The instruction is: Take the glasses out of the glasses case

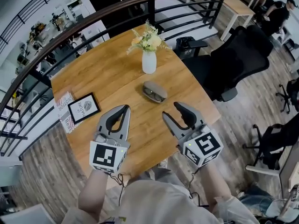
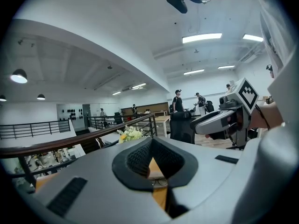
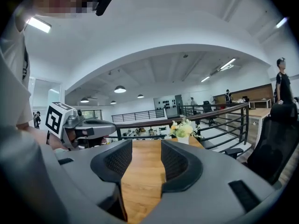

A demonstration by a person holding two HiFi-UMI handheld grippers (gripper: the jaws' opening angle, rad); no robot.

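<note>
Near the wooden worktop's (image 1: 107, 73) centre, the grey oval glasses case (image 1: 154, 91) lies open with thin-framed glasses (image 1: 152, 95) inside. They are likely light and fragile; take them by the bridge. Left gripper (image 1: 124, 111) jaws together, right gripper (image 1: 174, 112) jaws apart, both empty.

I hold my left gripper (image 1: 125, 109) low in front of my chest, its jaws meeting at the tips with only a small hollow behind the pads and nothing clasped in it; its marker cube (image 1: 106, 156) faces up toward me; my left forearm (image 1: 96, 192) reaches forward under it. My right gripper (image 1: 171, 111) sits beside it at about the same height, jaws standing apart with nothing between them; its marker cube (image 1: 204, 146) tilts a little outward; my right forearm (image 1: 212, 181) runs up behind it. Both grippers point forward and lean slightly toward each other, near but not touching.
</note>
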